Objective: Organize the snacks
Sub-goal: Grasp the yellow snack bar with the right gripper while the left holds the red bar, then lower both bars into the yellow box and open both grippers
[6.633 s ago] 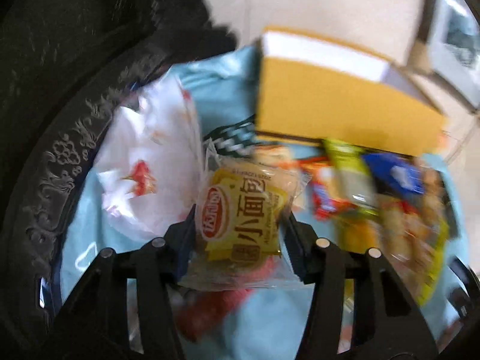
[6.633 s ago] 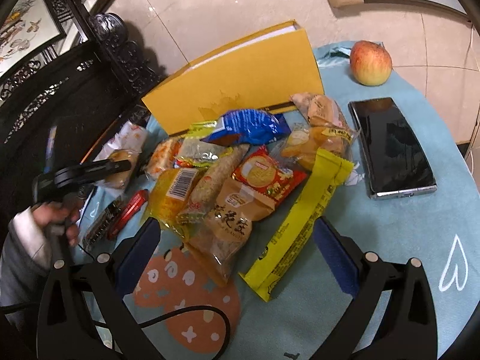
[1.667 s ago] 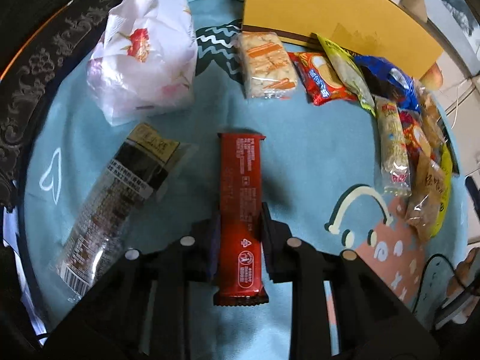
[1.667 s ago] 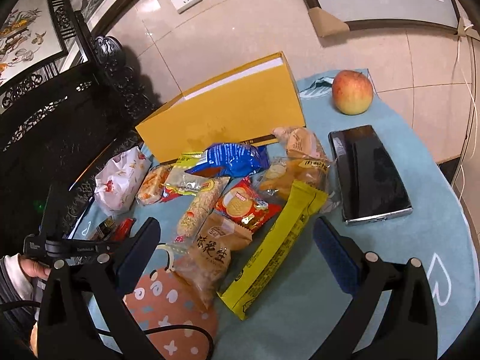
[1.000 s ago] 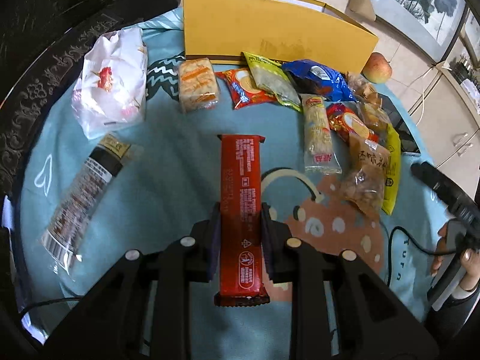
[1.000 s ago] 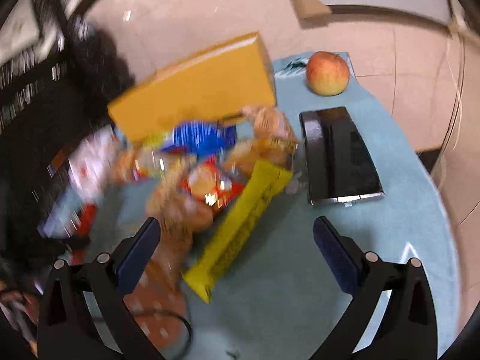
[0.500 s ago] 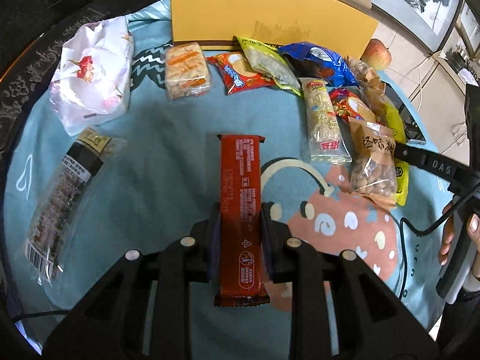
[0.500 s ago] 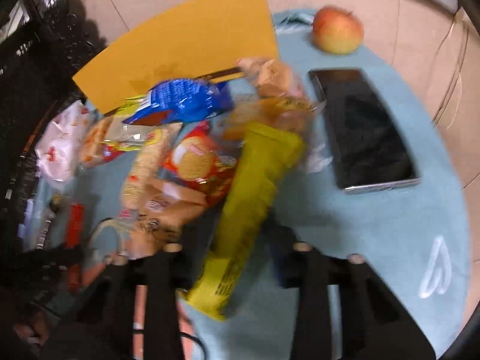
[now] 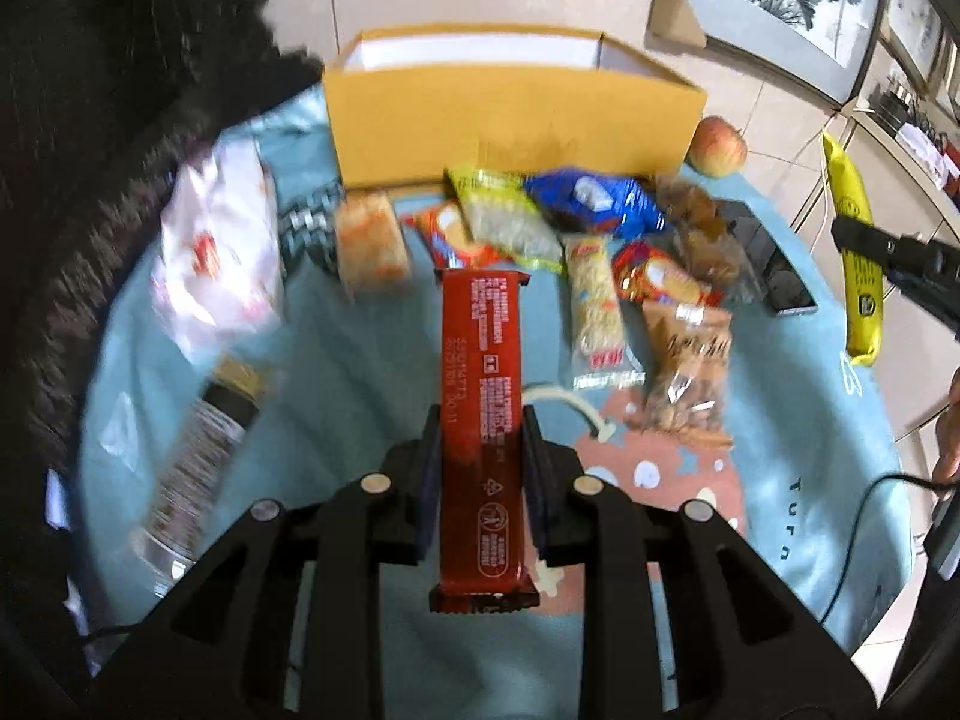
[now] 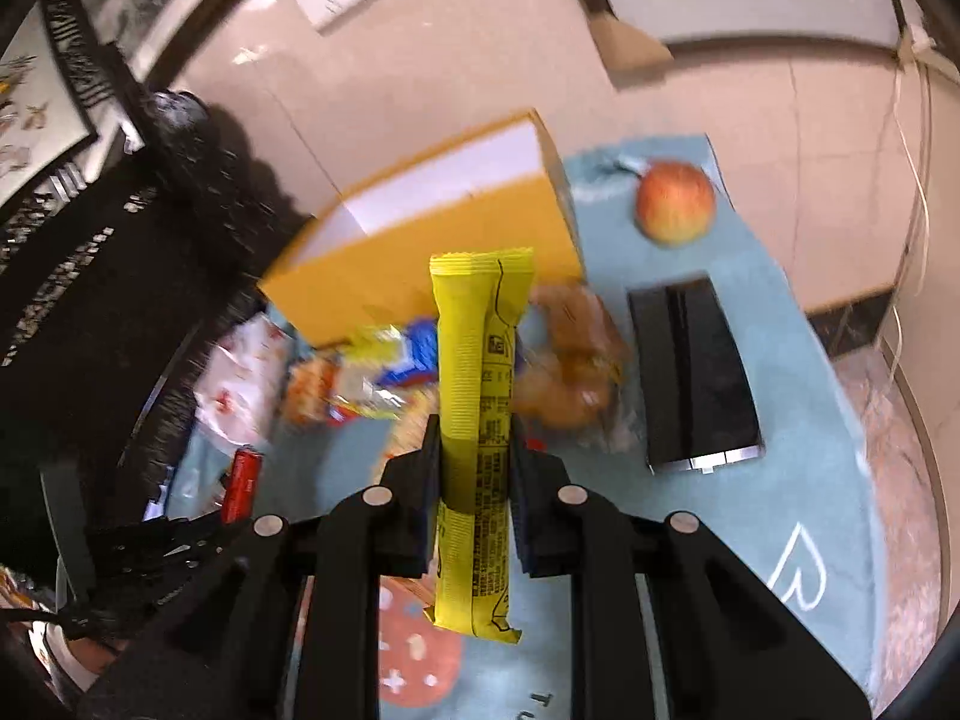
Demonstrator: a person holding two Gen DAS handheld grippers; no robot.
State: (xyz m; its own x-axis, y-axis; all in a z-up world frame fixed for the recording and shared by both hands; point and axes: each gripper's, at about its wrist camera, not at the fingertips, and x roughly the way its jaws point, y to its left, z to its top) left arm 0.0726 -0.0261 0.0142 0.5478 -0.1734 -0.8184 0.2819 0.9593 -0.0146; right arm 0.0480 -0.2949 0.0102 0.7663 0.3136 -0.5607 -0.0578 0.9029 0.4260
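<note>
My left gripper [image 9: 480,429] is shut on a long red snack bar [image 9: 480,354], held lengthwise above the blue tablecloth [image 9: 360,360]. My right gripper [image 10: 474,435] has its jaws closing, and its pads press on a yellow snack bar [image 10: 480,324] lifted clear of the table. In the left wrist view that yellow bar [image 9: 855,252] hangs in the air at the far right. An open yellow box [image 9: 510,114] stands at the back of the table. In front of it lies a row of several snack packets [image 9: 594,300].
An apple [image 10: 675,208] and a black phone [image 10: 696,372] lie right of the box. A white bag [image 9: 216,252] and a dark long packet [image 9: 198,456] lie at the left. Dark carved furniture [image 10: 90,300] borders the left side. A cable [image 9: 852,540] trails at the right edge.
My right gripper closed on the yellow bar and lifted it off the pile. My left gripper rose a little with the red bar, still held.
</note>
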